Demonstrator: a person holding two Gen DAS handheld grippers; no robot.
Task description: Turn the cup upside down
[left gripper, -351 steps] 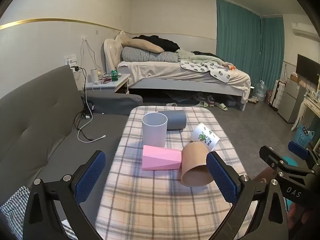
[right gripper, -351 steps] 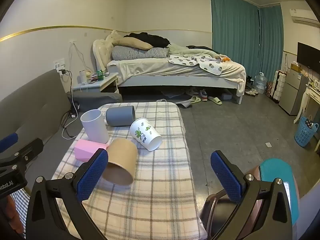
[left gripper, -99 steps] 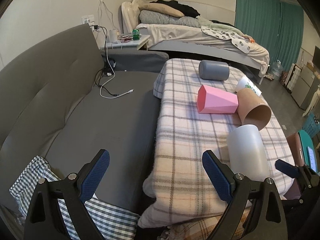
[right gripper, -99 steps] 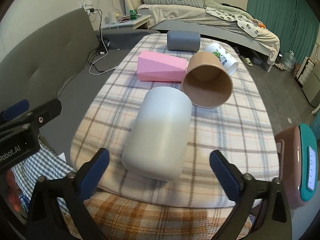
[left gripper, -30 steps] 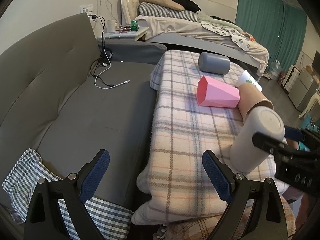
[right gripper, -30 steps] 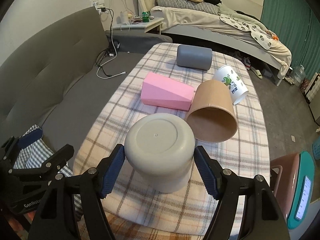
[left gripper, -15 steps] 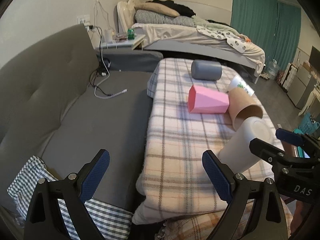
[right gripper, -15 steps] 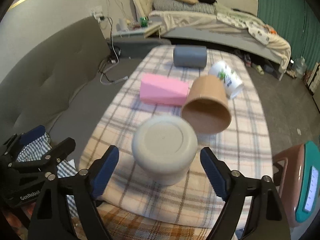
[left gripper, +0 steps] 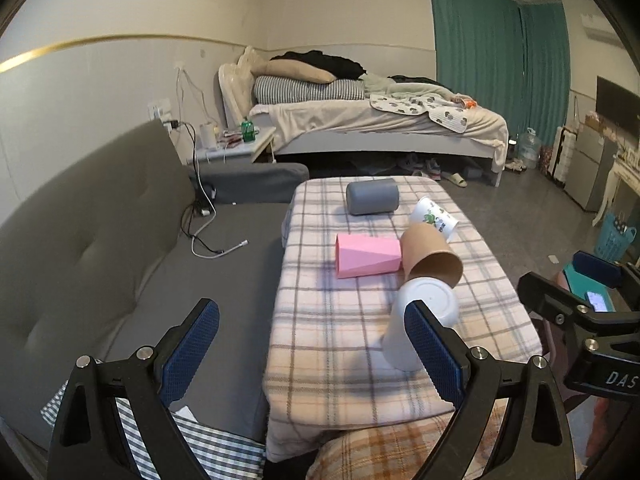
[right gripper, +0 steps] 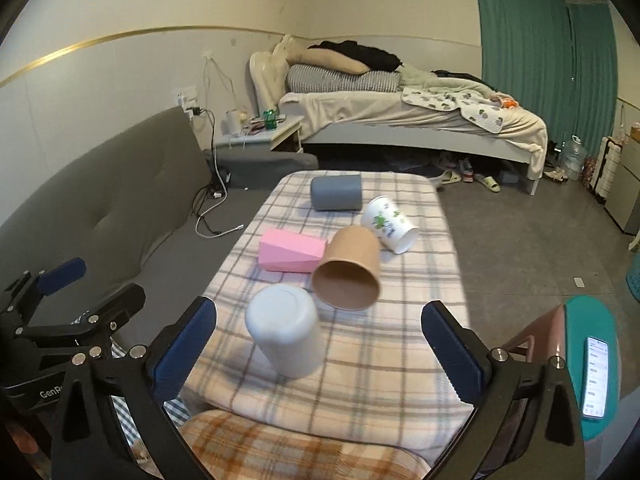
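Note:
The white cup [right gripper: 286, 330] stands upside down, base up, on the plaid-covered table [right gripper: 400, 360] near its front edge. It also shows in the left wrist view [left gripper: 424, 320], partly behind my left gripper's right finger. My right gripper [right gripper: 318, 344] is open and empty, drawn back from the cup, its jaws wide on either side. My left gripper [left gripper: 312, 346] is open and empty, out over the table's left edge and the sofa.
A brown paper cup [right gripper: 348, 268] lies on its side just behind the white cup. A pink wedge block [right gripper: 290, 255], a printed paper cup [right gripper: 390, 224] and a grey cup [right gripper: 336, 192] lie farther back. A grey sofa [left gripper: 100, 248] is on the left. A phone [right gripper: 596, 376] rests on a stool at right.
The right gripper let go of the white cup, opened wide and pulled back and up. The cup now stands free, base up. The left gripper tilted up slightly.

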